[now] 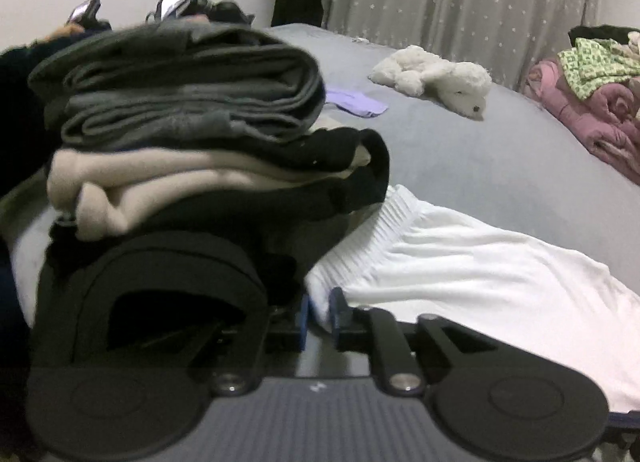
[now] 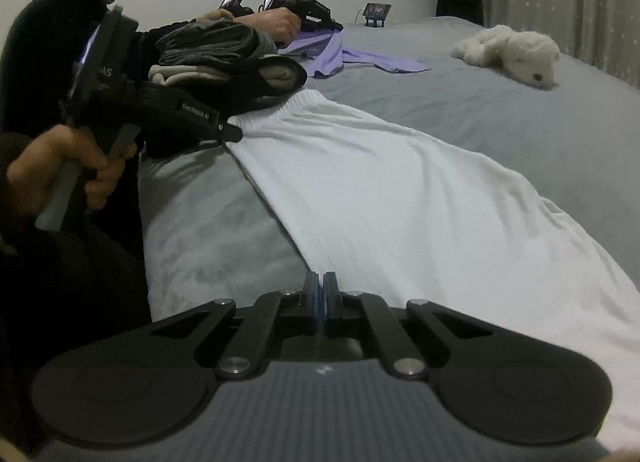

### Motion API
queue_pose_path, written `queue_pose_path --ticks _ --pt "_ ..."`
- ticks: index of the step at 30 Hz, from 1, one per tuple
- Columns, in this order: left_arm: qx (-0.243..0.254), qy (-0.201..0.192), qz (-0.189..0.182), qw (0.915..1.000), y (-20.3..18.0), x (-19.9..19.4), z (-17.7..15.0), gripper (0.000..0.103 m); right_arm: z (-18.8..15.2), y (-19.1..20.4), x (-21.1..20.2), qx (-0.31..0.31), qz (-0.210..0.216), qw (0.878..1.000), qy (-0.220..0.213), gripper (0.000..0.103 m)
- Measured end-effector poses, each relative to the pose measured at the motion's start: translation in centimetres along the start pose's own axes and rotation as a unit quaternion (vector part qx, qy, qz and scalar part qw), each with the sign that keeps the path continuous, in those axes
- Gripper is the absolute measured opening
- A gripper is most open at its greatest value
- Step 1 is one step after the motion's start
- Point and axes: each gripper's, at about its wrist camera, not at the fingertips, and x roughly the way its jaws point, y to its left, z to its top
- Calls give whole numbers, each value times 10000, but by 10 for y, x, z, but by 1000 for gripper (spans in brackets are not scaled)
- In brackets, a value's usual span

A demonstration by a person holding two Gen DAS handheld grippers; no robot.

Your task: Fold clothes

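White pants [image 2: 400, 198] flat on bed [image 2: 460, 110]
Both hand-held grippers, left [image 1: 319, 312] and right [image 2: 320, 294], pinch its near edge; stack [image 1: 192, 134] upper left

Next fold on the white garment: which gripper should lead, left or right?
Probably right. The right gripper is shut on the near edge of the white garment with open bed ahead; the left gripper pinches the waistband, crowded by the folded stack.

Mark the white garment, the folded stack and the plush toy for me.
white garment [image 2: 380, 182], right wrist view, middle of the fabric.
folded stack [image 1: 192, 110], left wrist view, grey top layers.
plush toy [image 2: 516, 50], right wrist view, its body.
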Motion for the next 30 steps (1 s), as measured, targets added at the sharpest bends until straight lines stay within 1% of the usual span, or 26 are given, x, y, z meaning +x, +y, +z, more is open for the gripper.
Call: queue_pose_path --ticks 1,3,4,5,6,7,8,10,12,13,16,18,20,23,26,30 --pt "11 -58 -10 10000 0 -5 0 17 1 -1 0 48 29 10000 -4 5" --pt "29 -178 -34 9998 0 -14 0 27 2 -5 -5 280 137 9995 -84 15" --pt "37 -237 -46 9997 0 -19 0 29 2 -8 -7 356 140 9992 -105 18" --pt "91 -363 -56 9993 -2 -24 1 32 3 -10 -9 393 102 9991 -138 24" --pt "148 -495 -66 9986 -4 -28 2 35 3 -13 -11 430 61 9989 -170 35" --pt "206 -627 -76 9978 -6 -33 3 36 4 -15 -13 451 -27 9988 -211 38" --pt "263 -758 -85 9967 -8 -38 4 39 5 -19 -14 491 -98 9985 -240 38" --pt "407 -934 -244 9945 -21 -42 6 44 7 -27 -17 596 -218 9975 -296 38" --pt "553 -974 -531 9923 -36 -38 10 50 9 -36 -19 752 -312 9960 -356 38" --pt "584 -933 -675 9916 -41 -36 10 51 10 -41 -20 831 -358 9951 -386 38" --pt "638 -695 -1068 9898 -66 -19 14 51 10 -57 -23 1187 -420 9911 -435 38" --pt "671 -566 -1362 9868 -85 -9 19 51 11 -70 -25 1486 -409 9872 -407 38" --pt "796 -584 -1566 9827 -103 -4 21 51 12 -84 -27 1739 -423 9832 -369 38" --pt "988 -621 -1863 9755 -130 3 24 51 17 -99 -34 1846 -473 9811 -346 38" --pt "1127 -710 -2001 9707 -149 7 25 51 20 -112 -38 1896 -582 9795 -345 38" --pt "1192 -778 -2155 9661 -164 20 28 51 21 -129 -42 1950 -714 9775 -367 38"
